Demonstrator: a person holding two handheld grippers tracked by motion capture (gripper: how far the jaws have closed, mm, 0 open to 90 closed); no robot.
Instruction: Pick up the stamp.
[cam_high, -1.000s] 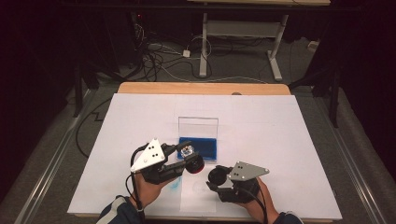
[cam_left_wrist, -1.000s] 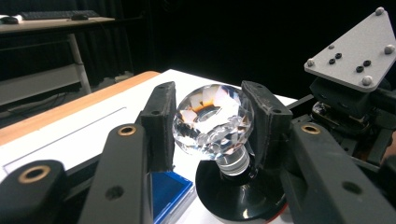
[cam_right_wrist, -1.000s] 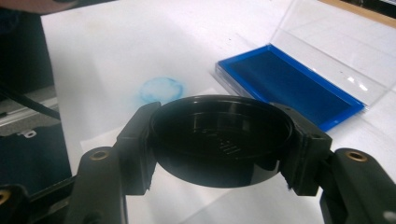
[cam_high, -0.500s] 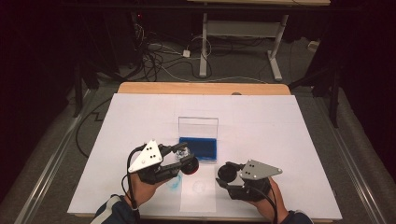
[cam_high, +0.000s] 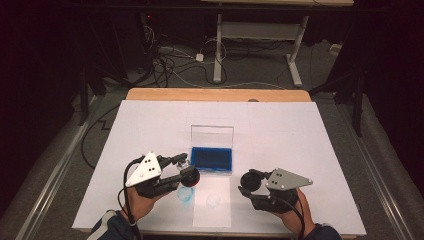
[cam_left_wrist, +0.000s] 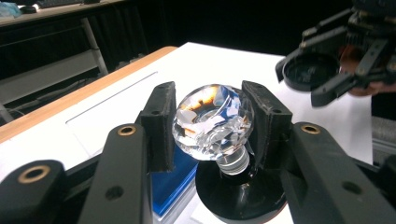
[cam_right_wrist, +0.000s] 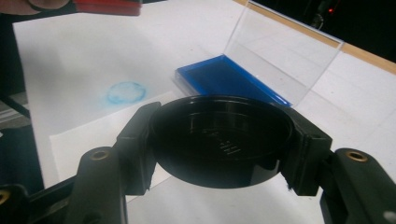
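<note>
**Stamp and cap drawn apart over the paper**

Nearest the person, a white sheet of paper (cam_high: 212, 207) lies at the front edge of the worktop (cam_high: 310, 135), with a round blue print (cam_high: 186, 195) just off its left edge. Above that print the left tongs (cam_high: 186, 167) are clamped on the faceted clear knob (cam_left_wrist: 212, 122) of a stamp, whose black round base (cam_left_wrist: 240, 196) hangs below the pads. To the right, well apart from it, the right tongs (cam_high: 248, 184) grip a shallow black cap (cam_right_wrist: 222, 140) by its rim, hollow side showing.

Compared with a second ago, the two hands have spread: the right one has drawn out toward the right edge, and the left has slid a little nearer the person. Both grips look unchanged. I'd judge the cap has come off the stamp and the stamp is now free for inking or pressing.

Just behind the left tongs sits the open case (cam_high: 212, 137), its blue ink pad (cam_high: 212, 159) flat and its clear lid standing upright. Beyond it the worktop runs bare to its wooden far edge.
</note>
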